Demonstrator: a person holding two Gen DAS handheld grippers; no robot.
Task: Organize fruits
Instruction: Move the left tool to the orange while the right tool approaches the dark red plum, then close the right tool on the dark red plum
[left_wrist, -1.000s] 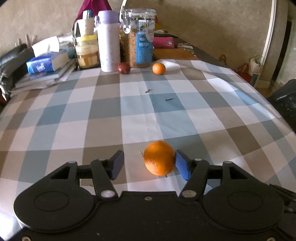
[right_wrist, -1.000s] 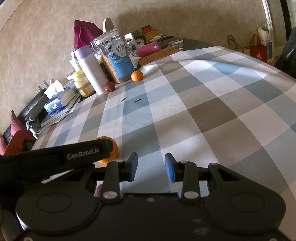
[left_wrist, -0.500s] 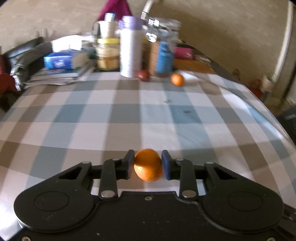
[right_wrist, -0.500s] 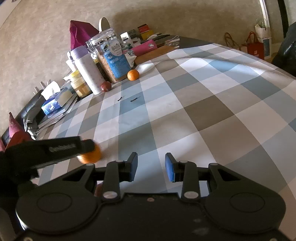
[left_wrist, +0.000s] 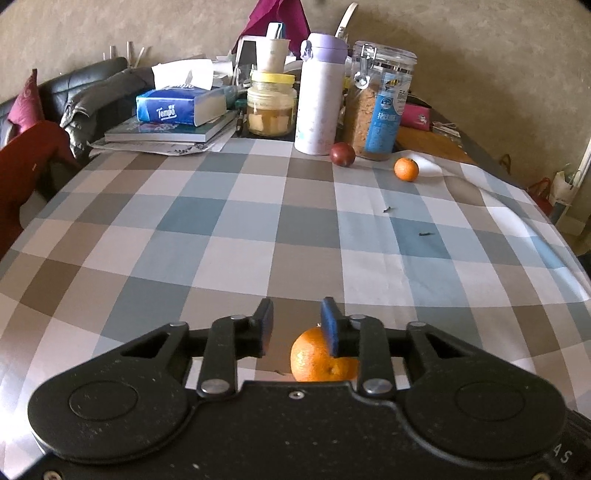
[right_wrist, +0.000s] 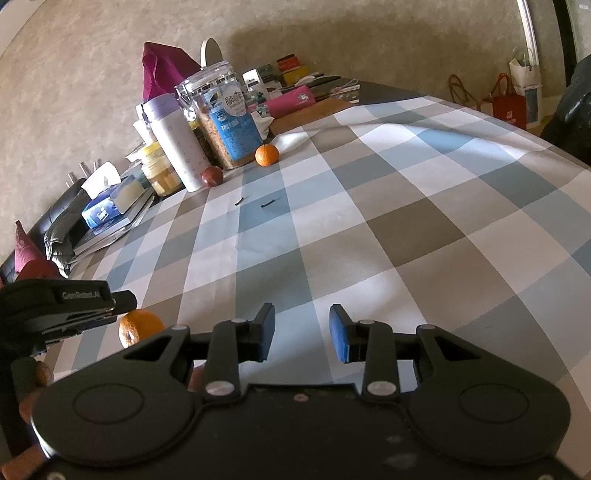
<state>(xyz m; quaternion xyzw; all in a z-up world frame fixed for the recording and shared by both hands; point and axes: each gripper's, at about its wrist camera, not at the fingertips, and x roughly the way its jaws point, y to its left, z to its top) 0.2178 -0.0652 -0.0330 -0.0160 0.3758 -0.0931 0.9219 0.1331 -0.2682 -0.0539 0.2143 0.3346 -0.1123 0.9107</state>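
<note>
A big orange (left_wrist: 312, 360) lies on the checked tablecloth (left_wrist: 229, 236) right under my left gripper (left_wrist: 295, 325). It sits below and partly behind the right pad, not between the pads. The jaws stand narrowly apart with only cloth showing between them. In the right wrist view the same orange (right_wrist: 142, 326) shows beneath the left gripper's (right_wrist: 122, 301) tip. My right gripper (right_wrist: 302, 328) is open over bare cloth. A small mandarin (left_wrist: 406, 169) and a dark red fruit (left_wrist: 342, 154) rest far back by the jars.
Along the far edge stand a white flask (left_wrist: 319, 96), a cereal jar (left_wrist: 380, 107), a yellow-lidded jar (left_wrist: 271, 107), and a tissue box (left_wrist: 177, 107) on books. Two dark crumbs (left_wrist: 423, 233) lie mid-table. The cloth drops off at the right.
My left jaws closed on the orange and carried it left. The orange has since slipped out of the pads and now lies lower, under the right finger. The right gripper stayed put.
</note>
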